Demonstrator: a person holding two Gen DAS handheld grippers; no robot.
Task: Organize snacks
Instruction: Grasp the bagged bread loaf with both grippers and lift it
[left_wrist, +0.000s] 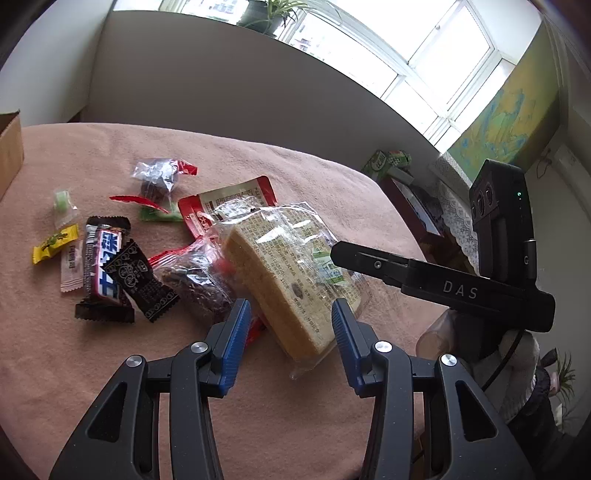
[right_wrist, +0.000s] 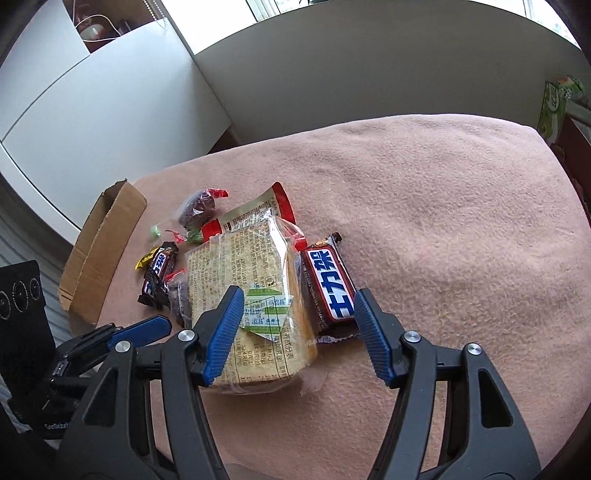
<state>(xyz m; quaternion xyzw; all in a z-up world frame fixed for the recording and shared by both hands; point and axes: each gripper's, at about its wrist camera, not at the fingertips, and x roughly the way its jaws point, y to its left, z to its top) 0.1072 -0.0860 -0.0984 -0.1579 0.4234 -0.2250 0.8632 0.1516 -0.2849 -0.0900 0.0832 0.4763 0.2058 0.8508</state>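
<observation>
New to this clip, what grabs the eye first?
The wrapped sponge cake in the middle of the pink blanket, with both open grippers, left and right, poised over it. A chocolate bar lies against its side, small sweets scatter beyond, and a cardboard box waits at the blanket's edge.

Wrapped sandwich (left_wrist: 291, 273) between open fingers (left_wrist: 236, 332)

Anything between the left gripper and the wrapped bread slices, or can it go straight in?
Nothing visible blocks it. The left gripper hangs open just short of the wrapped bread, no snack between them. The dark nut bar lies against the bread's left side, near the left pad.
</observation>
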